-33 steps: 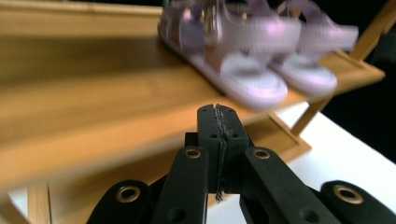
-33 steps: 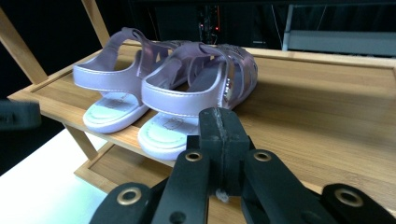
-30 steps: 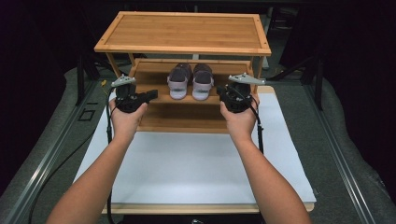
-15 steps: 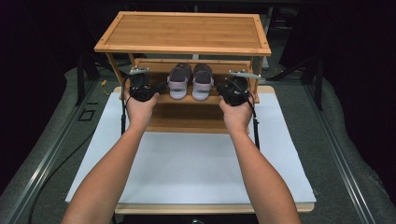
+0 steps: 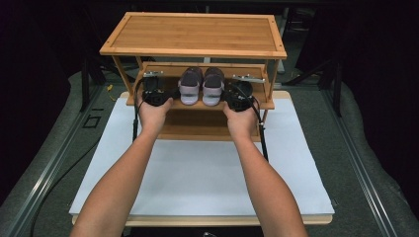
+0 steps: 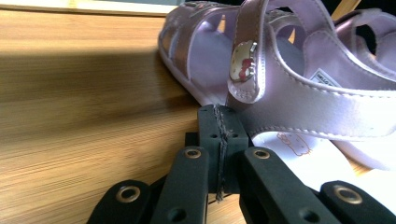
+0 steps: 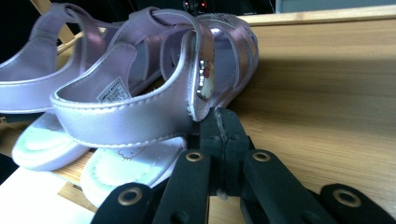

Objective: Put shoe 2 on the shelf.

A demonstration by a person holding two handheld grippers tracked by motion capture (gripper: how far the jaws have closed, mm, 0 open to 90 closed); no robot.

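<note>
Reaching in from the white board (image 5: 207, 173), your forearms have carried both tools forward and slightly down to the middle shelf (image 5: 197, 104) of the bamboo rack (image 5: 197, 34); a second ago they hung in front of it, farther from the shoes. That reads as the approach nearly done, grasp not started.

Left gripper (image 5: 154, 94): jaws together, nothing between them. In the left gripper view its closed tips (image 6: 219, 130) sit right at the outer side of the left sandal (image 6: 280, 93), at the base of the buckle strap, touching or just short, can't tell which. Right gripper (image 5: 238, 96): jaws also pressed together, empty. In the right gripper view the tips (image 7: 222, 133) are against or just beside the outer side of the right sandal (image 7: 140, 107), below its strap charm.

Pair of lilac sandals (image 5: 201, 85): side by side at the middle of that shelf, heels toward you, toes to the back, under the top shelf. Each tool flanks the pair on its own outer side, so the sandals lie between the two grippers.

Judgement: with jaws closed you can't pinch a strap yet. You'd have to open first, or squeeze the pair between the tools and slide it out.
</note>
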